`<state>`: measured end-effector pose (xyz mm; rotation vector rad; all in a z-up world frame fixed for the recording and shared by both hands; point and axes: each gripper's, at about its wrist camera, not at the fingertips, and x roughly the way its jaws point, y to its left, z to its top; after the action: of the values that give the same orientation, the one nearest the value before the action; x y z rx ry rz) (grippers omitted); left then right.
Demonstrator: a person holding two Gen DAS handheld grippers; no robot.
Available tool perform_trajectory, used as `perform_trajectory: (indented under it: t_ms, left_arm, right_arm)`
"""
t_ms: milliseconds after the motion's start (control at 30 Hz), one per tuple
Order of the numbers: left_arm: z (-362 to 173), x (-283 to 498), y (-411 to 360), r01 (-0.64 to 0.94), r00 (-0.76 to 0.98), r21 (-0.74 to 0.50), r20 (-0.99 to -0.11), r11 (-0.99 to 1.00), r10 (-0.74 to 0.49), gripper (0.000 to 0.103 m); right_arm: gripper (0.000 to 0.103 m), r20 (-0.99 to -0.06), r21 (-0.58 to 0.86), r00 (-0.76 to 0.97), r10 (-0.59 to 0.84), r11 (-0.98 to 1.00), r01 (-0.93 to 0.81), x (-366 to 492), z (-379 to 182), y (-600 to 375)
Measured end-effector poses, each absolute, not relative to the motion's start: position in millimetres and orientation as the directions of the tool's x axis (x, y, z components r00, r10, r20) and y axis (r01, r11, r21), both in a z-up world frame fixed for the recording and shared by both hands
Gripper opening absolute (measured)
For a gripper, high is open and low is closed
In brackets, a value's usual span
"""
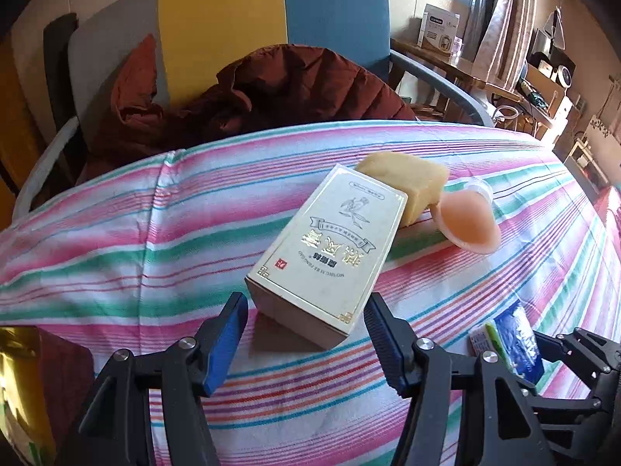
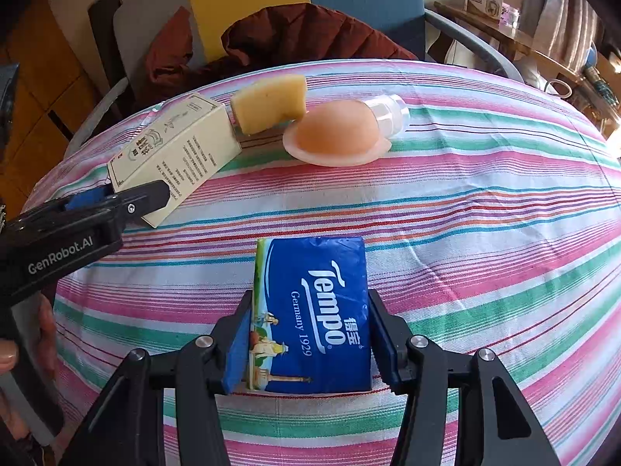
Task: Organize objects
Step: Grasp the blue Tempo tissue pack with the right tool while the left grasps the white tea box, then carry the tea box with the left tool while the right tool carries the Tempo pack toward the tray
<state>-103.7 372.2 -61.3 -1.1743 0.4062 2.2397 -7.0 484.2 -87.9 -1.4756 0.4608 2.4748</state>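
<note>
Striped tablecloth point(image 2: 465, 209): covers the whole work surface, pink, green and white bands.

Cream box point(image 1: 330, 248): lies flat near the cloth's far left. Its near end sits between the fingers of the left gripper point(image 1: 306, 334), whose jaws stand wide with a gap on each side; nothing is held.

Yellow sponge point(image 1: 411, 186): leans on the box's far end, touching it.

Pink silicone cup point(image 2: 337, 136): on its side just right of the sponge, with a clear plastic part behind it.

Blue tissue pack point(image 2: 310, 314): nearest item, well apart from the other three. It lies between the pads of the right gripper point(image 2: 308, 341); both pads sit against its sides.

Chair point(image 1: 333, 7): behind the table, grey, yellow and blue back, a dark red jacket point(image 1: 264, 93) heaped on the seat.
</note>
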Motion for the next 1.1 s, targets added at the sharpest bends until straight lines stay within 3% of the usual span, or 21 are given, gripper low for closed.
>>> perform_trajectory:
  t_ms: [67, 267, 333, 367, 467, 600, 1100]
  left_arm:
    - [-56, -106, 374, -0.620, -0.489, 0.053, -0.807, -0.783, 0.332, 0.083]
    - [-55, -112, 397, -0.703, -0.455, 0.096, -0.822, -0.705, 0.342, 0.085]
    - [-59, -113, 400, -0.719, -0.430, 0.062, -0.822, -0.693, 0.373, 0.075]
    - [-59, -112, 399, -0.724, -0.418, 0.035, -0.817, -0.689, 0.398, 0.064]
    - [-68, -111, 398, -0.710, -0.401, -0.001, -0.821, -0.704, 0.406, 0.052]
    - [-74, -99, 392, -0.705, -0.451, 0.040, -0.795, -0.708, 0.405, 0.052]
    - [-83, -54, 329, -0.622, -0.539, 0.009, -0.730, -0.783, 0.420, 0.051]
  right_arm:
    - [0.058, -0.883, 0.164, -0.470, 0.021, -0.922, -0.350, -8, -88, 486]
    - [0.059, -0.883, 0.177, -0.470, 0.011, -0.918, -0.354, -10, -87, 487]
    - [0.059, -0.882, 0.179, -0.470, 0.009, -0.918, -0.354, -10, -87, 487]
    - [0.059, -0.882, 0.181, -0.471, 0.008, -0.917, -0.354, -10, -87, 487]
    - [0.059, -0.882, 0.184, -0.472, 0.005, -0.917, -0.354, -9, -87, 488]
    - [0.059, -0.881, 0.180, -0.474, 0.008, -0.919, -0.351, -11, -87, 488]
    - [0.052, -0.862, 0.190, -0.506, 0.001, -0.926, -0.325, -7, -84, 481]
